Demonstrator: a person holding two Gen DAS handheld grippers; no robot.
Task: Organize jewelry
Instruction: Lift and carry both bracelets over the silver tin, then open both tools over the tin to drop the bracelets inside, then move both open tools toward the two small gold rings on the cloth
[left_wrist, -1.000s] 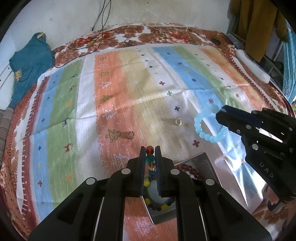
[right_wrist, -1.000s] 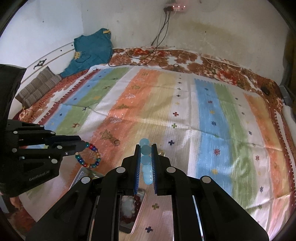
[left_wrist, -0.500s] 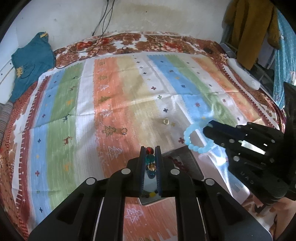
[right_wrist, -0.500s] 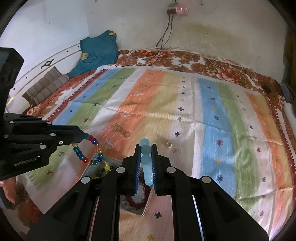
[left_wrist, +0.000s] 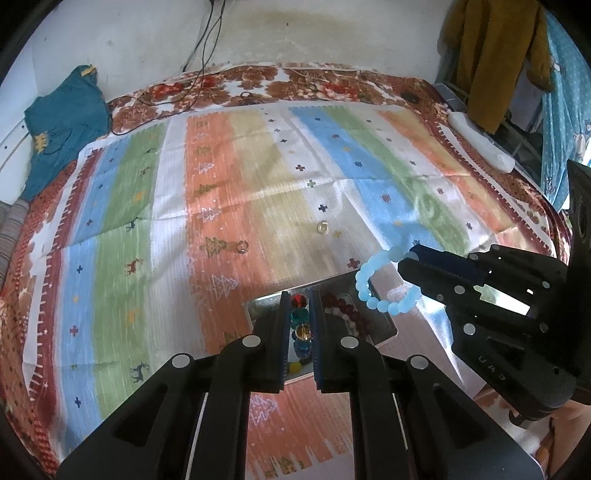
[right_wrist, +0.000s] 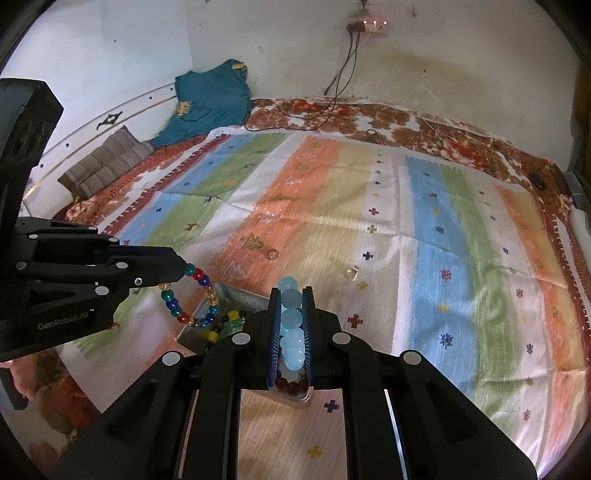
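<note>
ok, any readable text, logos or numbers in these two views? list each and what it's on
"GenRobot.AI": embossed on the side of the left gripper, seen in the right wrist view.
"UAS", roughly: raised letters on the right gripper body in the left wrist view, upside down and too blurred to be sure of.
Nothing else: the striped cloth carries only tree, deer and cross motifs, no lettering.

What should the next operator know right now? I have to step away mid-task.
Left gripper: shut on the multicoloured bead bracelet.
Right gripper: shut on the light blue bracelet.
Both hang over the metal tray, which already holds a dark red bracelet and other beads.
Left: drop both in, then collect the two small rings on the striped cloth.
</note>
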